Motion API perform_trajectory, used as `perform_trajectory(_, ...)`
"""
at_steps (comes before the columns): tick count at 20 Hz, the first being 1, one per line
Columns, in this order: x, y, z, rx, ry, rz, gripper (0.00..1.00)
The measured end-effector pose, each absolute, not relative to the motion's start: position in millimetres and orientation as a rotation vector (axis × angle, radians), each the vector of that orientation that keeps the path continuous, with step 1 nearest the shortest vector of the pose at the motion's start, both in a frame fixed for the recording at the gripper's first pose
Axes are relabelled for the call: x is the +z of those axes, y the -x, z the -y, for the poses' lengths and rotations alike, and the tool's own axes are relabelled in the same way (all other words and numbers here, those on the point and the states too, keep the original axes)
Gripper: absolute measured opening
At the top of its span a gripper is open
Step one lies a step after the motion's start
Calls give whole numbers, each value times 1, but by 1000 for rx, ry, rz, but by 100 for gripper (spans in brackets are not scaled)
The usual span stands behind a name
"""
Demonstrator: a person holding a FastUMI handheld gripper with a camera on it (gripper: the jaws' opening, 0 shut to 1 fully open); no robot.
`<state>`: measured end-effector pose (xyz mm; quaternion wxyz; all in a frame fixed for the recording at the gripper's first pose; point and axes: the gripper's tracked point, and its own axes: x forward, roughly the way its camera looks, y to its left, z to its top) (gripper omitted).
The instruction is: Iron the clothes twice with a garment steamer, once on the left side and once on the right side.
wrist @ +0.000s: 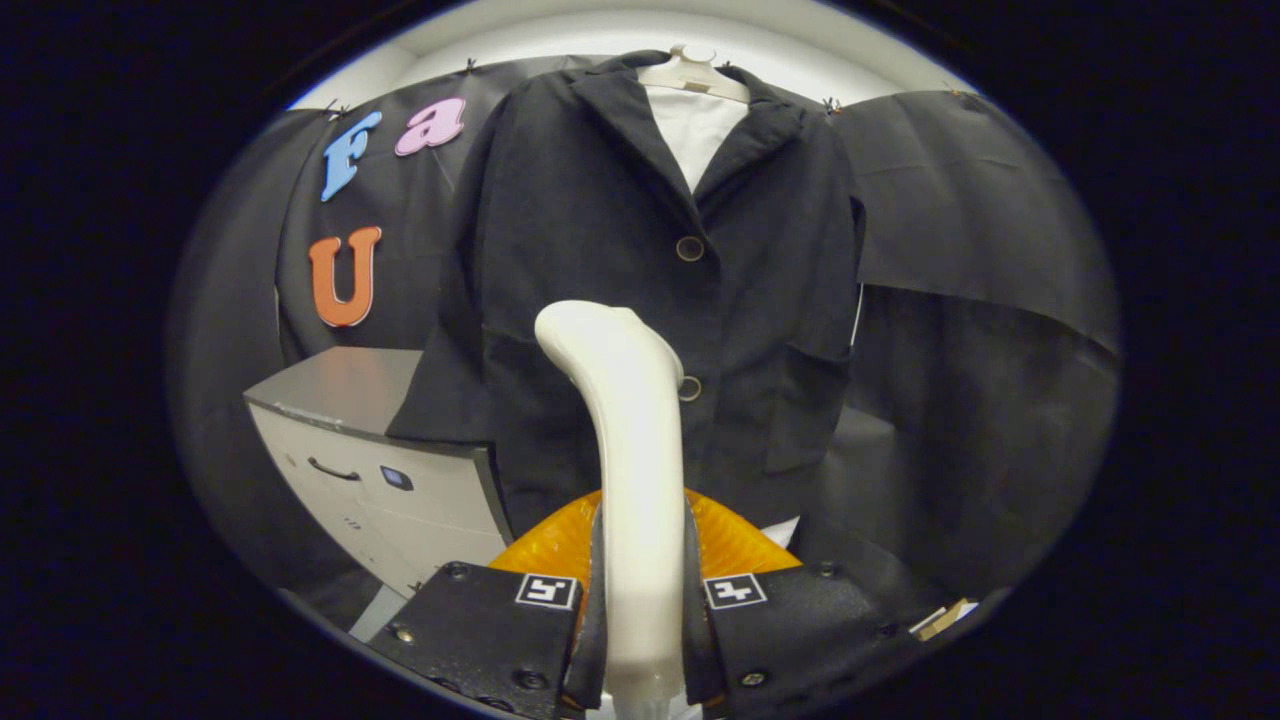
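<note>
Both jaws clamp steamer [640,480]; head just short of jacket [600,220].

Smooth, slightly glossy cream plastic on the garment steamer [628,440], pressed on both sides by the matt black fingers [497,625] of the gripper [640,610]. Matt dark woven cloth for the jacket [600,250], with dull round buttons [689,248]. Translucent, ribbed orange plastic on the steamer base [735,540]; smooth grey satin finish on the cabinet [370,470].

no readable text, labels or numbers
</note>
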<state>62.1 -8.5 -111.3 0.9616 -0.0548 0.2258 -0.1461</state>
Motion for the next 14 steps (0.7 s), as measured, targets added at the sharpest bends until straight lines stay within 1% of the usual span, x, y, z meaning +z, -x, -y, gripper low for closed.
perform_trajectory(11, -211, -38, 18, -365, 91, -651, 33)
perform_trajectory(14, -240, -21, 25, -380, 97, -711, 33)
